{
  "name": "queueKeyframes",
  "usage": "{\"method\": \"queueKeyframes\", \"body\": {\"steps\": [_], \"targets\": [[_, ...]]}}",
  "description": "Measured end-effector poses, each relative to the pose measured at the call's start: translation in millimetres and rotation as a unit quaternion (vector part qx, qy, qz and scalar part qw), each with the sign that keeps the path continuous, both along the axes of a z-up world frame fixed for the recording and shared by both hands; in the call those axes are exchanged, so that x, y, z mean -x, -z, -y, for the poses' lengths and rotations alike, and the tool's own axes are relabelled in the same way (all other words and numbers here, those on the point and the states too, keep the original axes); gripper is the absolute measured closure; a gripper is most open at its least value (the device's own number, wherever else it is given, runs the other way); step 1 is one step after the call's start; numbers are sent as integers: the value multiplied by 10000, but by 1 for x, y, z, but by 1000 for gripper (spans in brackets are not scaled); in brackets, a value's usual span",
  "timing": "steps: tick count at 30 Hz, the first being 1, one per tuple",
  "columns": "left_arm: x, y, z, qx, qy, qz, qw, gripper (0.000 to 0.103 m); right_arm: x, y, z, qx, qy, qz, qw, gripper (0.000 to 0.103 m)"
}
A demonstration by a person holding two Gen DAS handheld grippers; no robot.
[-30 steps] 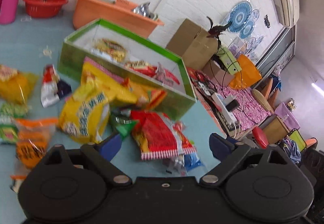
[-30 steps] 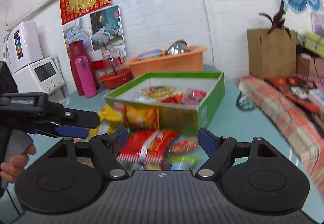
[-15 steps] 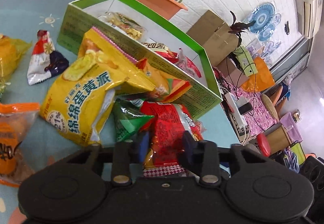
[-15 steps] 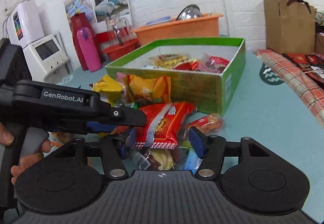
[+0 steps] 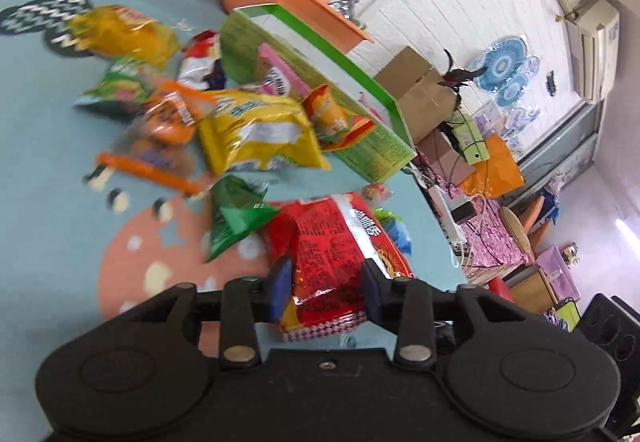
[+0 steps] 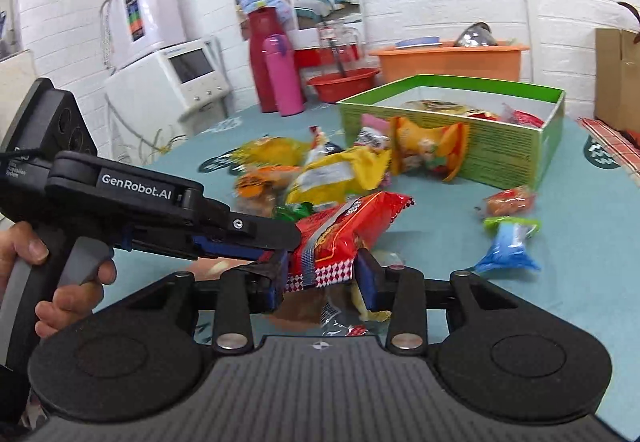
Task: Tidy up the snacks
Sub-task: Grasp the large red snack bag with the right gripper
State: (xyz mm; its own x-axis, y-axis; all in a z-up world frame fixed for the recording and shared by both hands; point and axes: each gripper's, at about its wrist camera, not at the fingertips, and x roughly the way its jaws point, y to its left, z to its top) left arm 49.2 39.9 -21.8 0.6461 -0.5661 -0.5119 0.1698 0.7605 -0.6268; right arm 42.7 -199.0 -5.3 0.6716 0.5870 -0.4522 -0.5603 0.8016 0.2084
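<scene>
My left gripper (image 5: pixel 325 292) is shut on the near end of a red snack packet (image 5: pixel 336 242) and holds it lifted off the table; it also shows in the right wrist view (image 6: pixel 344 230). My right gripper (image 6: pixel 322 282) stands around the packet's checkered end, its blue pads (image 6: pixel 366 280) close to it, and whether they grip it I cannot tell. The green snack box (image 6: pixel 500 146) stands behind with several packets inside. A yellow bag (image 5: pixel 256 134), a green packet (image 5: pixel 236 218) and an orange bag (image 5: pixel 160 138) lie loose on the table.
A blue candy (image 6: pixel 506 246) and a small orange packet (image 6: pixel 508 200) lie right of the grippers. An orange basin (image 6: pixel 448 60), a red bowl (image 6: pixel 344 82) and a pink flask (image 6: pixel 280 76) stand at the back. A cardboard box (image 5: pixel 416 90) stands beyond the green box.
Both grippers closed in on the red packet. The left one shut on it and lifted it back from the pile; the right jaws narrowed around its end.
</scene>
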Motion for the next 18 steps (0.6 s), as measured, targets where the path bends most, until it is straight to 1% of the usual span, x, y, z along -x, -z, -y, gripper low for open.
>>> {"method": "queueKeyframes", "body": {"steps": [1,2,3,4,6,8,10,11,14,16,18], "targets": [[6,1,-3,3,-47,19,10000,26,6,-1,-3,44,-56,45,10000,36],[13,1,-6,5,-108,23,9999,18,11,-2,-6,86,-139,95,9998,35],[18,1,-10,35,-152,51,9999,6,14,-3,-10,144,-249,49,9996,35],[22,1,-13,57,-192,83,9998,0,17,-2,-15,192,-341,-6,9992,35],[28,2,-18,49,-298,86,9995,0,21,4,-27,328,-542,-44,9980,31],[27,3,-21,62,-349,23,9994,0,18,10,-37,453,-601,-187,9970,31],[26,5,-22,10,-363,3,9993,0,14,13,-39,460,-592,-328,9966,32],[23,5,-22,-46,-333,-7,9994,0,14,11,-37,446,-529,-326,9971,29],[11,1,-17,-235,-153,43,9996,0,15,6,-27,274,-216,-270,9990,0],[2,-3,-10,-457,48,188,9988,0,12,4,-21,68,-102,-320,9994,0],[-8,-5,-5,-729,150,197,9970,0,7,8,-19,-157,-43,-481,9987,0]]}}
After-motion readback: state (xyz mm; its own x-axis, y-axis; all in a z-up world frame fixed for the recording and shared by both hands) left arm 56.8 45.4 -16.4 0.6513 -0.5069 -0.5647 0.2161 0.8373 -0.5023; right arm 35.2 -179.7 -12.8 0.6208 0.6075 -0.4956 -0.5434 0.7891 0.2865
